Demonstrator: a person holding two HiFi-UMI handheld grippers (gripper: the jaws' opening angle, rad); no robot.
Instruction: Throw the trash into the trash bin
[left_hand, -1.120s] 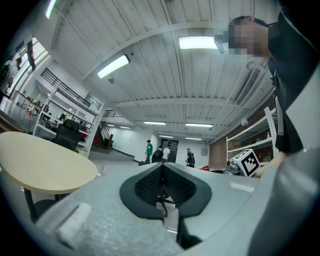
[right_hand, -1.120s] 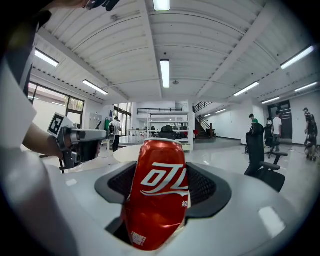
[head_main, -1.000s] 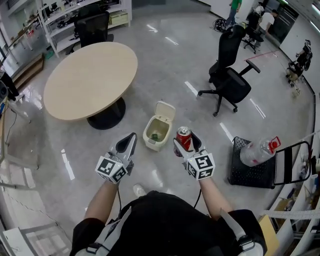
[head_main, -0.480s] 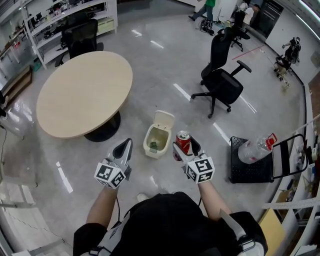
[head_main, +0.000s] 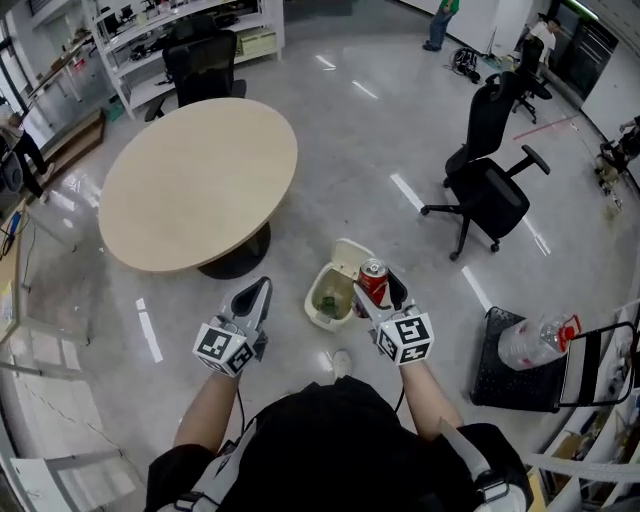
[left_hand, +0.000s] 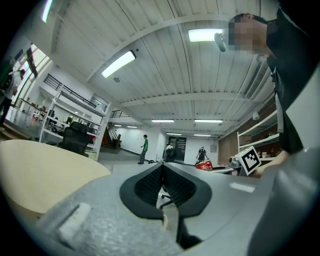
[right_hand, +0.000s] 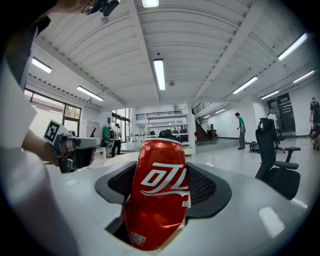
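Note:
A red soda can (head_main: 373, 281) stands upright between the jaws of my right gripper (head_main: 377, 290), which is shut on it; the can (right_hand: 156, 192) fills the middle of the right gripper view. A cream trash bin (head_main: 332, 293) with its lid swung open sits on the floor just left of and below the can, something green inside it. My left gripper (head_main: 257, 298) hovers left of the bin, jaws shut with nothing in them; in the left gripper view its pads (left_hand: 150, 182) meet and the can (left_hand: 204, 165) shows at the right.
A round beige table (head_main: 190, 180) stands ahead on the left, a black office chair (head_main: 490, 190) ahead on the right. A black crate (head_main: 515, 378) with a plastic bottle (head_main: 535, 341) on it sits at the right. Shelves (head_main: 170, 25) line the far wall. A shoe (head_main: 342, 362) is below the bin.
Both grippers and the person have come closer to the bin; it now lies right beside the can instead of ahead of it. The can stays gripped.

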